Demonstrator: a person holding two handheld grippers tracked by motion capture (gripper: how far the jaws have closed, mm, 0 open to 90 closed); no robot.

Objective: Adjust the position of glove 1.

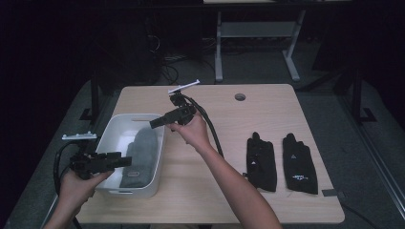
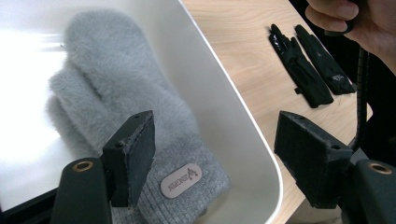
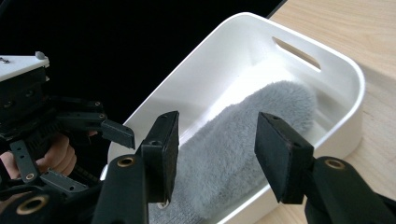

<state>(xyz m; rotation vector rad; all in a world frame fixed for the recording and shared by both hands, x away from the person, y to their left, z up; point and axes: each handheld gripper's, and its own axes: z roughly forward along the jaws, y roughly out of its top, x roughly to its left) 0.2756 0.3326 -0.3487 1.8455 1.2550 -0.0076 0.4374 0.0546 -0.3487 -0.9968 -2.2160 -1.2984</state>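
I see the grey mitten lying flat in the white bin. My left gripper and right gripper hover over it, jaws apart and empty.

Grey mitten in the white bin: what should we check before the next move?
1. Grey mitten lies inside white bin: ok.
2. Left gripper open, nothing between its fingers: ok.
3. Right gripper open and empty above the bin: ok.
4. Two black gloves flat on the table, apart from the bin: ok.
5. Second mitten underneath: cannot tell.
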